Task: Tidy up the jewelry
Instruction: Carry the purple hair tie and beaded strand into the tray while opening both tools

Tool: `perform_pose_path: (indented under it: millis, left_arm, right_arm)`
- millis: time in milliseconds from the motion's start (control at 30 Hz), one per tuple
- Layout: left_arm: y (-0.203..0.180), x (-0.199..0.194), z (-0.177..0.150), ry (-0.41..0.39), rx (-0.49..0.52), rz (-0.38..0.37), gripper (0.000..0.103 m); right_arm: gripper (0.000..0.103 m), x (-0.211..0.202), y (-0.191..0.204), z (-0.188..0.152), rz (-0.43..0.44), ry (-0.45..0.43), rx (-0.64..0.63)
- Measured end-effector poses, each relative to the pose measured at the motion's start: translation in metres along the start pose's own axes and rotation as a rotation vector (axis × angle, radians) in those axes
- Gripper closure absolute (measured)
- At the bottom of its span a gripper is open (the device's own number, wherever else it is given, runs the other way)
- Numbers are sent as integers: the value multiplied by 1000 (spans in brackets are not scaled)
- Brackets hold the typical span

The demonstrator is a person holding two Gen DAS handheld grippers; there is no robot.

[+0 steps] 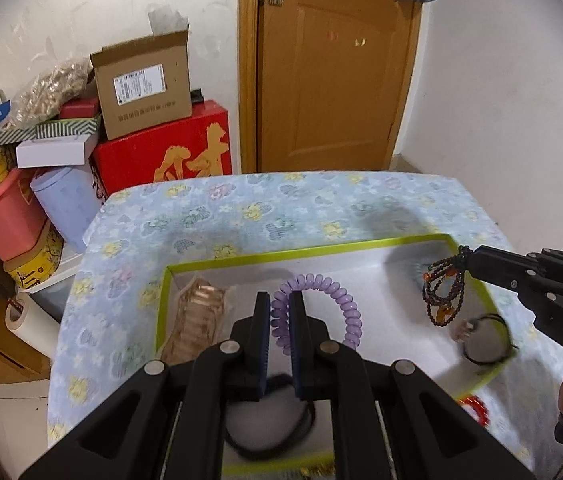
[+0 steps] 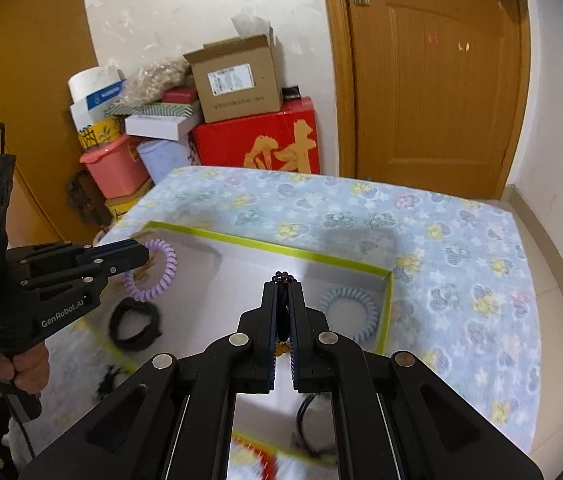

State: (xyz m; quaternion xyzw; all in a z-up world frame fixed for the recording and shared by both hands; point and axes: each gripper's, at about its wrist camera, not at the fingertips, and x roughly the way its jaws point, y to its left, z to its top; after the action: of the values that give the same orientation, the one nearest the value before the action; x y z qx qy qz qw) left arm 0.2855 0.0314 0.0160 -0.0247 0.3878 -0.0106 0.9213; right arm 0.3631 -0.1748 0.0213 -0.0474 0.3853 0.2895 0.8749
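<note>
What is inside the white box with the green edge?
Inside the box lie a pale blue coil hair tie, a black band and a rose-gold watch. The hand-held grippers cover the box's near part, so anything there stays hidden.

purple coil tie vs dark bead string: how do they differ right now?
The purple coil tie is one thick pastel spiral loop, pinched in the left claw. The dark bead string is several thin strands with orange beads, dangling from the right claw. Both hang above the green-rimmed box.

Tray point(image 1: 361, 245) on table point(image 1: 241, 208)
</note>
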Motion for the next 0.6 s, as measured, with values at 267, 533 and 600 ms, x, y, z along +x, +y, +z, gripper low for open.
perform_pose_path:
  millis: [267,533,600]
  left_arm:
    - [4,36,4,52,-5,17,93]
    - [0,51,1,72,15,40,93]
    - [1,51,1,73,8,36,92]
  right_arm:
    - [98,43,-19,6,-21,59,22]
    - [97,63,-30,-1,-61,116,31]
    - [89,62,-31,0,-68,119,33]
